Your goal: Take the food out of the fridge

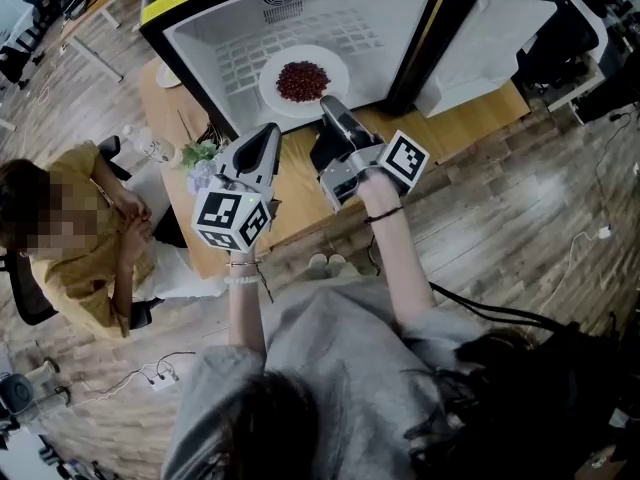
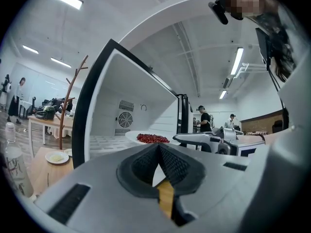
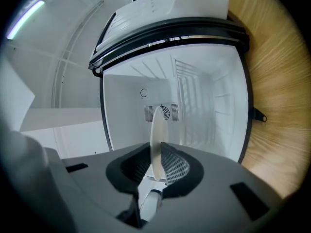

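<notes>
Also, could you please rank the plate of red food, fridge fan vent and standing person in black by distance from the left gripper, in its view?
1. Plate of red food, just ahead.
2. Fan vent, deeper inside, left.
3. Person in black, far right.

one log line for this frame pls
right gripper: jaws shut on plate rim | plate: holds red food, inside open fridge | left gripper: jaws shut, empty | phase: plate gripped, not yet out

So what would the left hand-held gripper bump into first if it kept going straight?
The left hand-held gripper points at the white plate of red food in the open fridge, so probably its near rim first. Depth is hard to judge.
</notes>
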The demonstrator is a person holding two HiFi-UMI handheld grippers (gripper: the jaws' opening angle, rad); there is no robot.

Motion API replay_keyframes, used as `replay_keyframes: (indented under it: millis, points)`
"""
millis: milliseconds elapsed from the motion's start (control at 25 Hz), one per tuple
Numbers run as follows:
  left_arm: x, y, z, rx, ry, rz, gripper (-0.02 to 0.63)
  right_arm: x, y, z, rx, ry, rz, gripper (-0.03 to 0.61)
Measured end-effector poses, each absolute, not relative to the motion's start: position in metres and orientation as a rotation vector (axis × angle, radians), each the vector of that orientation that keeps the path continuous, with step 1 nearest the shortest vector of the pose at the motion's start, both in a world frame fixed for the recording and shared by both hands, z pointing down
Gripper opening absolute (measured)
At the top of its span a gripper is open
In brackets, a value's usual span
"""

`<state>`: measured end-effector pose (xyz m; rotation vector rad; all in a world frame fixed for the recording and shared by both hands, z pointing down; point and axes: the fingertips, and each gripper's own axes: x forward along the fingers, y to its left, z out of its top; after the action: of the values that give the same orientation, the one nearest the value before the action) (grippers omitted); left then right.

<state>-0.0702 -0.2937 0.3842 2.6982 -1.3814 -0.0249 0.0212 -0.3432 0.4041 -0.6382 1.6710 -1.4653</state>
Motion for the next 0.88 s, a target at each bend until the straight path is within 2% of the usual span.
replay_keyframes:
  millis: [880]
  points:
    - [-0.067,-0.287,0.381,2.713,-1.330,-0.029,0.008,0.041,-0.313,0.414,-0.652,1.652,-1.511,0.058]
